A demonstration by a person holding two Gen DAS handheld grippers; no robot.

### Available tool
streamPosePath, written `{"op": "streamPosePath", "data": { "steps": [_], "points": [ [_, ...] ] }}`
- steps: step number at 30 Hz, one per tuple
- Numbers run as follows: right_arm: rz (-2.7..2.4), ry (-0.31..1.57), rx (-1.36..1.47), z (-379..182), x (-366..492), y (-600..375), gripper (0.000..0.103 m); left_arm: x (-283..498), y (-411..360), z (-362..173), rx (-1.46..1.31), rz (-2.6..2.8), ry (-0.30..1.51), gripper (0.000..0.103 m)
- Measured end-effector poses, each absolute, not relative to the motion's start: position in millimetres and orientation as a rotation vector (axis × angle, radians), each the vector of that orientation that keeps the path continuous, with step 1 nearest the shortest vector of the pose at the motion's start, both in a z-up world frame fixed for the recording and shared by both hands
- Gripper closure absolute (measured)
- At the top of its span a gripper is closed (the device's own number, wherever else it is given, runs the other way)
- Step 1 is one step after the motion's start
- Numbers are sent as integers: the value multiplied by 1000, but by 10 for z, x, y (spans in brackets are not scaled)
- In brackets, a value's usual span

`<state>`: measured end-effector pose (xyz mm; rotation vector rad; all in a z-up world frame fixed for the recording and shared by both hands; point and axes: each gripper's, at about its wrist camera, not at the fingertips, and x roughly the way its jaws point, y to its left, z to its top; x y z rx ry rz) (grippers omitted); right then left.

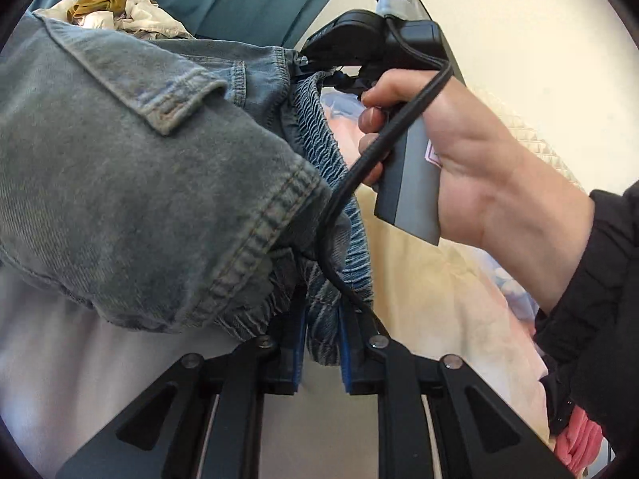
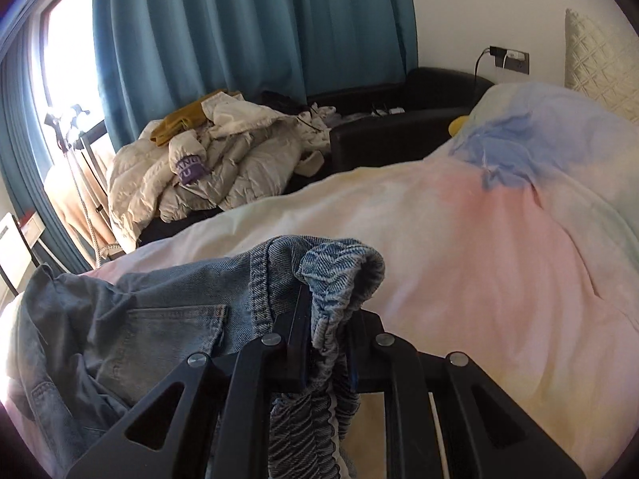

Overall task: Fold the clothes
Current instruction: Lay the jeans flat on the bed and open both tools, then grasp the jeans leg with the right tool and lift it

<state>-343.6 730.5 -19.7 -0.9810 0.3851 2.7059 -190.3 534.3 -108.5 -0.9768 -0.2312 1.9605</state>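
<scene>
daylight from window [image 2: 60, 60], blown out | fisheye edges warped, dark | focus sharp

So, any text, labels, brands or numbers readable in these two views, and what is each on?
"ANG" over "U": partial white letters on the purple patch on the cream puffer jacket; the rest is folded out of sight.
Pink-outlined sticker on the right gripper's handle: mostly hidden by the hand, unreadable.
Jeans: no readable label.
</scene>
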Motion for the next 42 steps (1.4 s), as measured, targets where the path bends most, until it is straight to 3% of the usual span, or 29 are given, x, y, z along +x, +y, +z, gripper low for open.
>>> {"op": "streamPosePath", "data": {
  "steps": [4, 8, 9, 16, 26, 33, 42],
  "points": [
    [2719, 406, -974, -275, -3389, 7295, 85, -1867, 5351, -1001, -993, 1923, -176, 85],
    [2691, 404, -1002, -144, -3222, 7198, 53, -1714, 5305, -871, -1041, 1892, -84, 79],
    [2686, 399, -1017, -96, -3157, 7160, 51, -1664, 5274, -847, -1057, 1877, -69, 78],
    [2674, 356, -972, 323, -2390, 6831, 49, -1272, 4594, -540, -1086, 1942, 20, 77],
    [2769, 479, -896, 671, -1571, 6074, 48, -517, 3296, 222, -942, 2093, 43, 72],
    [2897, 451, -948, 557, -1745, 5338, 47, -318, 2384, 560, -844, 2241, 143, 50],
    [2998, 297, -1079, 188, -2535, 4599, 34, -730, 1668, 400, -839, 2346, 15, 50]
  ]
}}
